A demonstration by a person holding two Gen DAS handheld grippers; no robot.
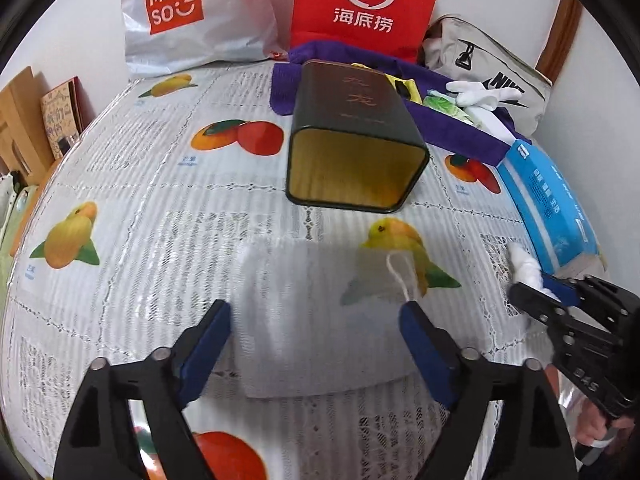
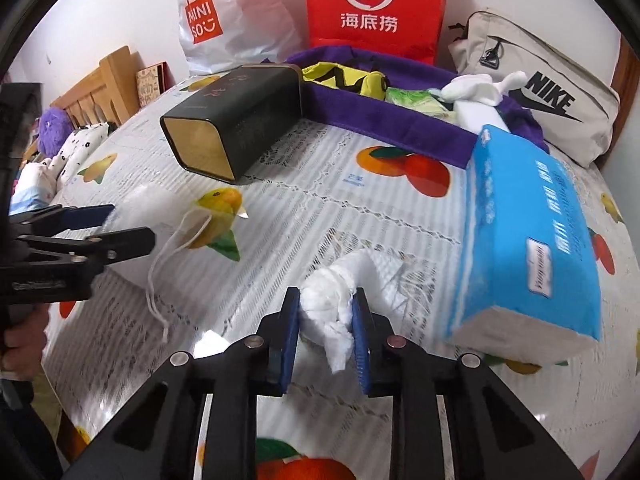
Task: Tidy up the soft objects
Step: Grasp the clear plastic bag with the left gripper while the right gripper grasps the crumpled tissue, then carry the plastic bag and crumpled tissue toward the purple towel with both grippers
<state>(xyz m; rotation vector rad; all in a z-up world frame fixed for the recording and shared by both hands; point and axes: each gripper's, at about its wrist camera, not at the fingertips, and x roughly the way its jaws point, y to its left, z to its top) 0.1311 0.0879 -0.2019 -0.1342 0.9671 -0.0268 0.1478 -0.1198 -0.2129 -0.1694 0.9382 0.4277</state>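
A sheer white drawstring pouch (image 1: 304, 280) lies flat on the fruit-print tablecloth (image 1: 140, 200). My left gripper (image 1: 316, 312) hangs over it, open, one blue pad on each side and neither touching it. In the right wrist view the pouch (image 2: 152, 204) and its cord (image 2: 160, 280) lie beside the left gripper (image 2: 120, 226). My right gripper (image 2: 327, 295) is shut on a crumpled white tissue (image 2: 352, 268), low over the cloth. The left wrist view shows the right gripper (image 1: 548, 292) with the tissue (image 1: 524, 264) at the far right.
A dark tin (image 1: 352, 136) lies on its side, its open mouth toward me. A blue tissue pack (image 2: 532, 232) sits right of the tissue. Behind are a purple cloth (image 2: 400, 124) with small items, a MINISO bag (image 1: 192, 12), a red bag (image 1: 368, 0) and a Nike bag (image 2: 552, 100).
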